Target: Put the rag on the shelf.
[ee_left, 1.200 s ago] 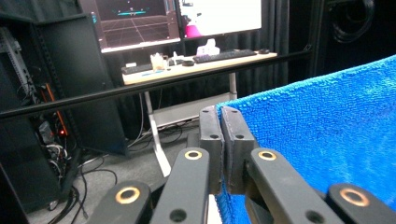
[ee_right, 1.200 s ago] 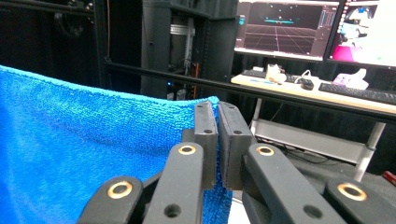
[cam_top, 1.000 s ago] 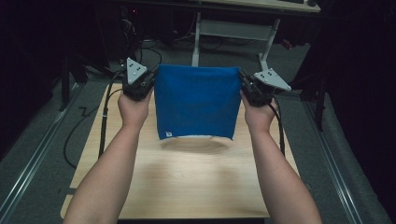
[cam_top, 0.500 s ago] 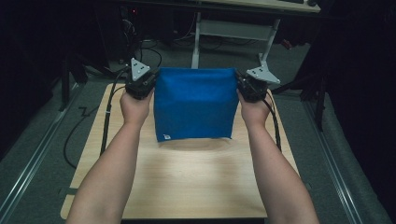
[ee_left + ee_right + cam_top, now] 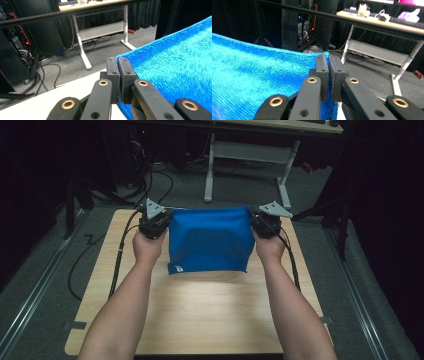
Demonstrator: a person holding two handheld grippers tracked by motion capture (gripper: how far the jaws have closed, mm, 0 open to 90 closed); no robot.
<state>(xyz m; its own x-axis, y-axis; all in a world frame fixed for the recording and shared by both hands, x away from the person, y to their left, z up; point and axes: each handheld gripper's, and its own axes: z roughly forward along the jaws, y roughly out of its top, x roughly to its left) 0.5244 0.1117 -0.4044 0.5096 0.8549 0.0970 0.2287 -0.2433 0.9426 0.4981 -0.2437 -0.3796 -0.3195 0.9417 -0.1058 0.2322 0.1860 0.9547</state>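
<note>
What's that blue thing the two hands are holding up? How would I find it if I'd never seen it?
Look at the light wooden table in the middle of the dark room. Over its far half, a blue towel hangs stretched between the left gripper and the right gripper, each pinching one top corner. It is the one bright, fuzzy thing there, with a small white tag at its lower left corner.

The blue terry towel (image 5: 210, 240) you held hung stretched by its two upper corners, folded double, its lower edge with a small white label resting on the bench (image 5: 200, 310).
</note>
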